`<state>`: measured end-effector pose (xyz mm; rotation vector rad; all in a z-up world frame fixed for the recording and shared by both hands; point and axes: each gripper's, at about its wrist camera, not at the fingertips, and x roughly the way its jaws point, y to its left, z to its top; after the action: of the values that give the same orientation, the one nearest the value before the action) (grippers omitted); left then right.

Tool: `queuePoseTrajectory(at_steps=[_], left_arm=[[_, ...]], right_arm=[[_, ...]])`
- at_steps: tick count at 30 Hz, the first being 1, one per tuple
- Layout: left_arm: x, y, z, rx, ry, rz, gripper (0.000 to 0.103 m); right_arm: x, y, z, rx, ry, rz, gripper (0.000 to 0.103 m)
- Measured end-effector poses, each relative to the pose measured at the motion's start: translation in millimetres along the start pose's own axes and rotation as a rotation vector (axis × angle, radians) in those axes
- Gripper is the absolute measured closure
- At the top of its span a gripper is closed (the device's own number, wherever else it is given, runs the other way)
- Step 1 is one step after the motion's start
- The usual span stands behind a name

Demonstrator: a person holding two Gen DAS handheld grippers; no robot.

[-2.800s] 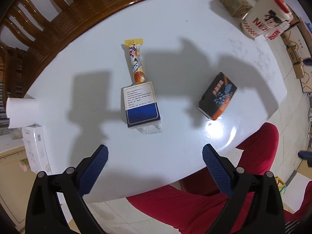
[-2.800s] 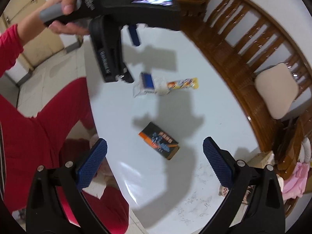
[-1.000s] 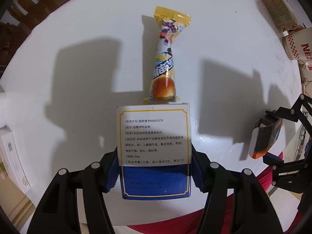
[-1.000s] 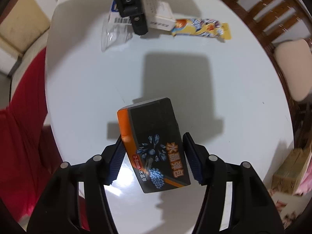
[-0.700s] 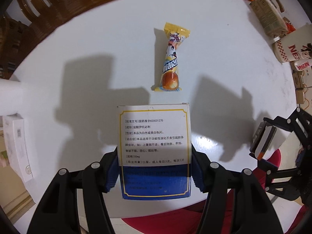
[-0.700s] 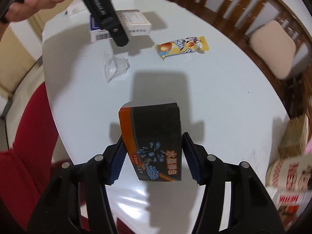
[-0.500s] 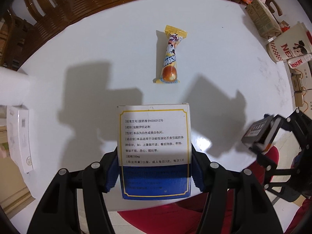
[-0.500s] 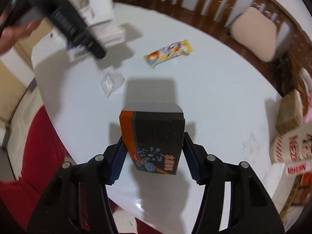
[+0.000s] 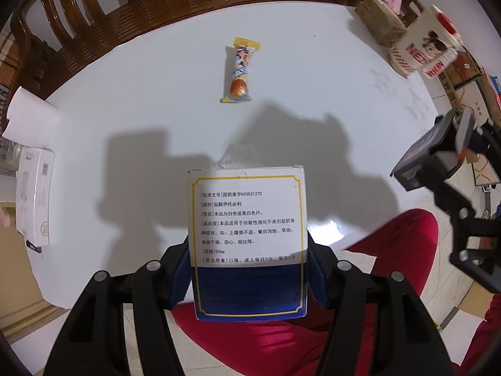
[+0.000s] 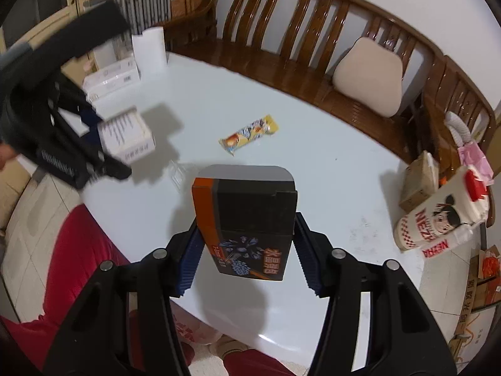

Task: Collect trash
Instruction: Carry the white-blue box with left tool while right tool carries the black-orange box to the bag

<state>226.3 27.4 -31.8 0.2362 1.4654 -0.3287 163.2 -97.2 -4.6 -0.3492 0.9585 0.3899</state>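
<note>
Both tongs are clamped on cartons and held up off the round white table (image 9: 313, 72). Left gripper (image 9: 249, 272) has its blue ribbed pads pressed flat against the two long sides of the medicine box (image 9: 247, 238), a stiff cardboard carton with a white panel of small printed text, a thin yellow border and a dark blue band at the near end. It juts forward from the jaws over the table's near edge and the person's red trousers (image 9: 391, 244).

Right gripper (image 10: 245, 250) pinches the black box (image 10: 247, 219) the same way, pads on its two sides. That carton is matt black with an orange strip down one edge, blue crystal-like artwork and orange lettering on the near face; its far end looks like a tucked flap, though the fisheye bends it.

Lying flat on the tabletop, well apart from both cartons, is the snack wrapper (image 9: 239, 73), a glossy yellow packet with crimped ends. Closer in, a crumpled bit of clear plastic (image 10: 180, 172) rests on the table, hard to make out against the white surface.

At the table's edge stand a paper roll (image 10: 150, 50) and a white carton (image 10: 112, 78). A slatted wooden bench (image 10: 313, 31) curves round the far side, with a beige cushion (image 10: 369, 75) on it.
</note>
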Motion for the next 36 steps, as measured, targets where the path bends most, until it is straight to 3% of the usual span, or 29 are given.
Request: queuePoseTrajectory(at_steps=[11,17,22,28,36], left_arm=[[-16.8,-22.5,-55.5,0.034,-0.05,0.0,0.044],[-13.4,-42.3,-82.4,0.064,-0.08,-0.041,0.044],[-6.0,-53.5,-103.7,0.063,-0.133,-0.054,0.044],[12.6,-64.8,-130.2,0.065,-0.177,0.0,0.044],[35.9,-72.0,-155.2,0.063,-0.191,0.034,0.044]], right_arm=[[-66.0,29.6,-17.6,-0.002,-0.092,-0.016,0.048],[-81.7,50.4,-41.8,-0.016,-0.117,-0.031,0.048],[-86.6,64.9,-64.6,-0.006,-0.127,-0.019,0.048],[-78.6,78.8,-94.8,0.015,-0.113,0.012,0.048],[-64.9,92.8,-125.0,0.018,-0.108,-0.011,0.048]])
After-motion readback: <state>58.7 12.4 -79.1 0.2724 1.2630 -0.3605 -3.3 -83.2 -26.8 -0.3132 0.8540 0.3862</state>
